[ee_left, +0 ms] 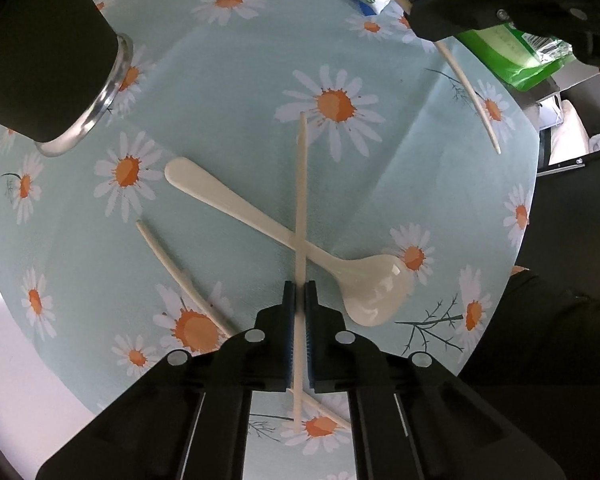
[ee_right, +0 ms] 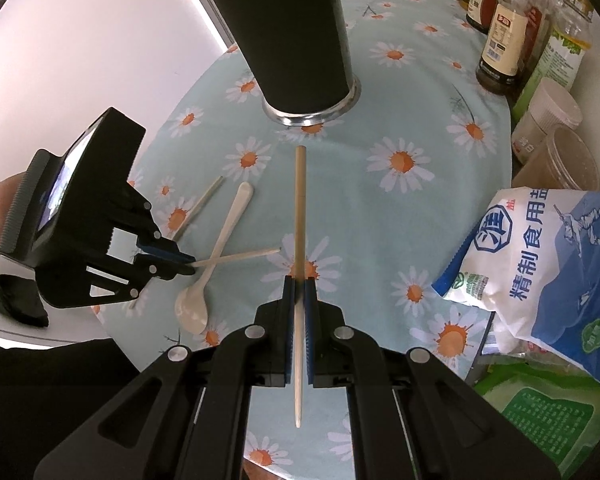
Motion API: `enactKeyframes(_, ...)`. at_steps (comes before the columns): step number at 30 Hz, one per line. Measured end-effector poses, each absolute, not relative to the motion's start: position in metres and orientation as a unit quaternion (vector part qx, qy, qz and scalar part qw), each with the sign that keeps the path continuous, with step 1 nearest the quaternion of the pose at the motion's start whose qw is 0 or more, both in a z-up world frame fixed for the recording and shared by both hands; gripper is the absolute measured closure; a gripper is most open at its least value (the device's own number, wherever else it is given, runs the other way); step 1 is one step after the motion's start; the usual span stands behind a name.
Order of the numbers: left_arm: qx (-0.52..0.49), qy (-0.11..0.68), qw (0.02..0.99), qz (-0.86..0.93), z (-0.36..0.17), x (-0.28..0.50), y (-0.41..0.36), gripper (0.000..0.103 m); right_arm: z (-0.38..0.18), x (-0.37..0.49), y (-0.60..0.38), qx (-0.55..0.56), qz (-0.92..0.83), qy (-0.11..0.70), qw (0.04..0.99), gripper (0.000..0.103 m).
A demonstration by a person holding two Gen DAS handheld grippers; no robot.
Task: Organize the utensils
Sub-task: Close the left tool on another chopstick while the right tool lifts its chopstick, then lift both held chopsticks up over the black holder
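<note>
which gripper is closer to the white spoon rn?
Left. The left gripper, shut on a chopstick that crosses the white spoon, sits right beside the handle. The right gripper, shut on another chopstick, is off to the spoon's side.

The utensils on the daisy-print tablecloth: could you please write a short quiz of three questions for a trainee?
1. True or false: both grippers are shut on pale chopsticks.
2. What lies under the chopstick in the left gripper?
A. a fork
B. a cream plastic spoon
C. a knife
3. What stands beyond the right gripper?

Key:
1. True; left chopstick, right chopstick.
2. B, the cream plastic spoon.
3. The black cylindrical utensil holder with a metal base.
</note>
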State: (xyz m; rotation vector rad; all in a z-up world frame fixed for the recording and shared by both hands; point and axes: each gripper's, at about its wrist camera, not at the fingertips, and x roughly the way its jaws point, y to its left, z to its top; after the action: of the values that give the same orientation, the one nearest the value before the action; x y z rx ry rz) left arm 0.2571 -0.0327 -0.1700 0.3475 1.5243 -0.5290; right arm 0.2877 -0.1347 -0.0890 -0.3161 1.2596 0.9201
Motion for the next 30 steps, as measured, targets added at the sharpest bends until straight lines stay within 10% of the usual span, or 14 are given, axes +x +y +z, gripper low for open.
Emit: enactKeyframes(30, -0.037, 0.562, 0.811, -0.156, -0.082, 0.224, 0.046, 0.099, -0.052, 0.306, -0.082, -0.112, 0.515, 0.513, 0.678, 0.097)
